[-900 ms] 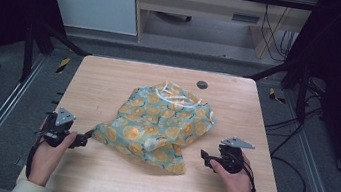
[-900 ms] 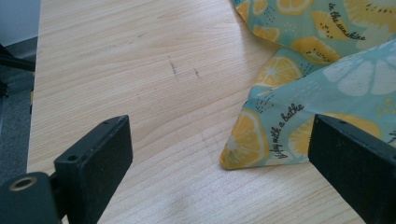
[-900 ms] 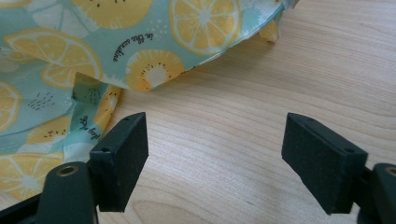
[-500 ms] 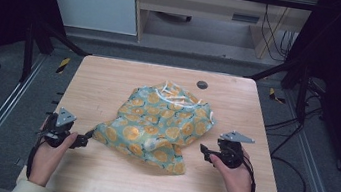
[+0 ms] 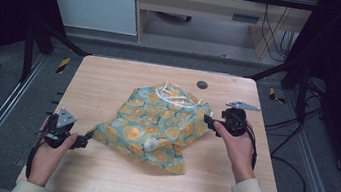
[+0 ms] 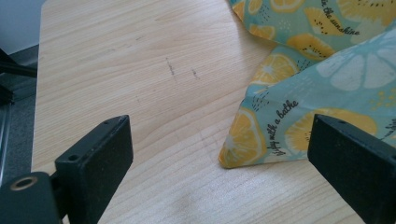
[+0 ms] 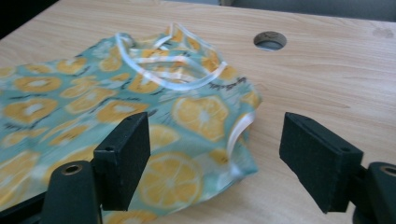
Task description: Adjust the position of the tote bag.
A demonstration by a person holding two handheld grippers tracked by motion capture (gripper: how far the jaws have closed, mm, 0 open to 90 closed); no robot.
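A crumpled teal garment with an orange-slice print [image 5: 160, 124] lies in the middle of the wooden table [image 5: 110, 82]. Its white-trimmed neck opening [image 7: 163, 60] faces the far side. My left gripper [image 5: 85, 140] rests near the front left, open, its jaws just short of the garment's pointed left corner [image 6: 240, 151]. My right gripper [image 5: 206, 122] hovers at the garment's right edge, open, with the white-trimmed armhole [image 7: 240, 128] between its jaws and nothing held.
A round cable hole [image 5: 202, 85] sits in the table near the far edge, also seen beyond the garment [image 7: 270, 40]. Black frame posts stand at both sides, and cables trail on the floor to the right.
My right gripper has moved away from the front edge toward the far side and closer to the garment's right edge. The left gripper has barely moved.
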